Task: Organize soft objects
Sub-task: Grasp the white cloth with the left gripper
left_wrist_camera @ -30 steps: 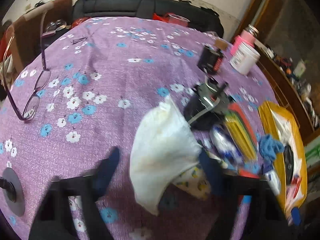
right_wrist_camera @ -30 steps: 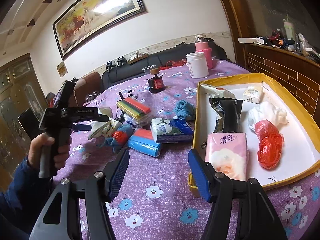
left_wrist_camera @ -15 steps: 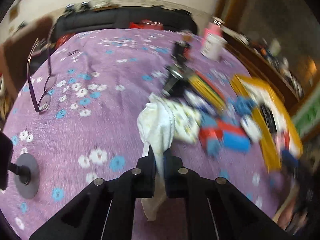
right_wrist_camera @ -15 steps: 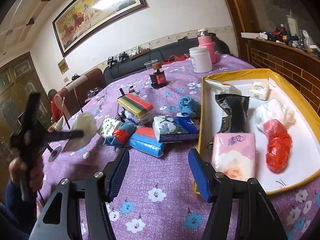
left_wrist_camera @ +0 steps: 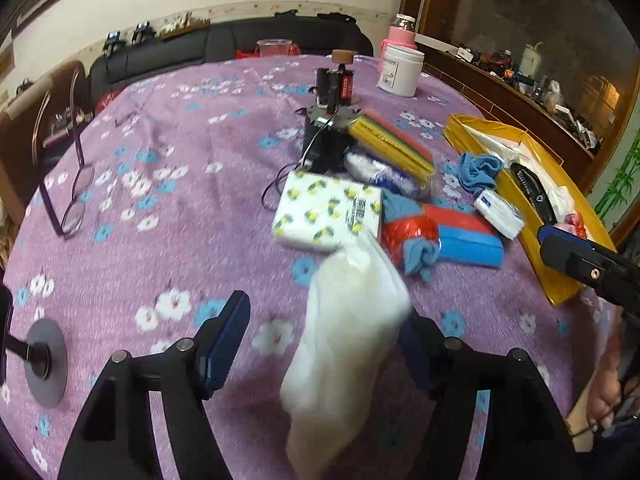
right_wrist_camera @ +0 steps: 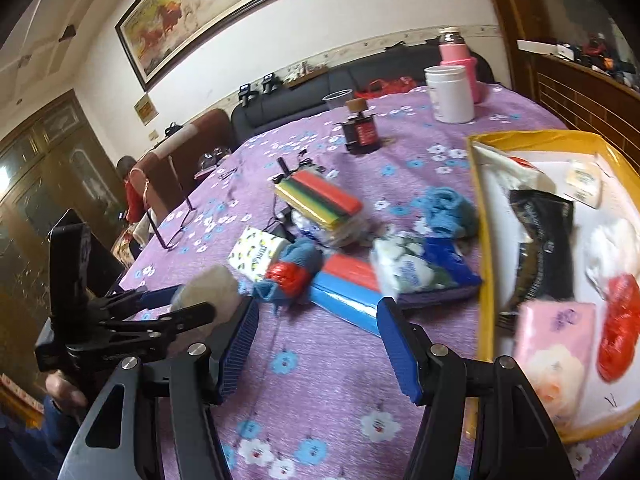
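I am parting my left gripper (left_wrist_camera: 324, 344) to regrip; its jaws have just been opening, the crumpled white soft cloth (left_wrist_camera: 348, 344) sagging between them, brushing the right-hand finger. My right gripper (right_wrist_camera: 316, 344) is waiting apart, empty, beside the yellow tray (right_wrist_camera: 486, 280).

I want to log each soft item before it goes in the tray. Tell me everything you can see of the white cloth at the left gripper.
The white cloth is a soft, crumpled, off-white bundle with faint yellowish staining, blurred in both views. It sits between the fingers of the left gripper, whose jaws have just been opening and now stand wide; it lies against the right finger, clear of the other. Its top end overlaps the lemon-print tissue pack in the picture. Whether it rests on the purple tablecloth is unclear.
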Motion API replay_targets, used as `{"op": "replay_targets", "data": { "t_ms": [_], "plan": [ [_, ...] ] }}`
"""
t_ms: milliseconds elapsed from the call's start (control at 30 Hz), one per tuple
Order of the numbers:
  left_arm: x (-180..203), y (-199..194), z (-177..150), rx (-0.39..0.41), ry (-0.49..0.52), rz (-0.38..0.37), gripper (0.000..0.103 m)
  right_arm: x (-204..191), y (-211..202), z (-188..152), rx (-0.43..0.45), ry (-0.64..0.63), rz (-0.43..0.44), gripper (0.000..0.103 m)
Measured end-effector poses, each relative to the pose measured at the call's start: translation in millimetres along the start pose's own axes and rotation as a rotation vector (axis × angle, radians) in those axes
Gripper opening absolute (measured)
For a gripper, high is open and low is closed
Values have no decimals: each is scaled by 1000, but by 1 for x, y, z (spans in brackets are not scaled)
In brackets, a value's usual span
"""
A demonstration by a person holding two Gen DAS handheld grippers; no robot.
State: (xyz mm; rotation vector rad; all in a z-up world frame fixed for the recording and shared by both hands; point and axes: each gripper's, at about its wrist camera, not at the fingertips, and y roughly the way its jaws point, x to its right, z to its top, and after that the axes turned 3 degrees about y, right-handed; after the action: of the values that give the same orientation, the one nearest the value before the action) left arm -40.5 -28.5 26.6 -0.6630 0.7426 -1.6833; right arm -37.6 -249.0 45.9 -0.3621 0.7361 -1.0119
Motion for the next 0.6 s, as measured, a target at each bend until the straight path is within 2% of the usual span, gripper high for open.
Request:
{"op": "replay_targets", "data": {
  "t_ms": [33, 67, 133, 300, 467, 533, 600],
  "plan": [
    [4, 4, 1, -8, 11, 9, 63, -2, 2, 1, -4, -4, 0, 66],
    [7, 9, 1, -14, 19, 15, 43, -6, 7, 3, -12, -16, -1, 66],
    [10, 19, 0, -44, 15, 1, 20, -13, 15, 5, -25, -35, -8, 66],
    [3, 19, 0, 3, -36, -16, 18, -28, 43, 12, -70, -69, -11, 66],
    [-4, 9, 0, 102, -89, 24, 18, -41, 78, 20, -119, -102, -48, 66],
    [-5, 7, 0, 114, -97, 31, 16, -44, 97, 20, -147, -116, -84, 65],
    [-8, 7, 1, 117, -112, 28, 16, -44, 106, 17, -158, -127, -115, 46]
  ]
}}
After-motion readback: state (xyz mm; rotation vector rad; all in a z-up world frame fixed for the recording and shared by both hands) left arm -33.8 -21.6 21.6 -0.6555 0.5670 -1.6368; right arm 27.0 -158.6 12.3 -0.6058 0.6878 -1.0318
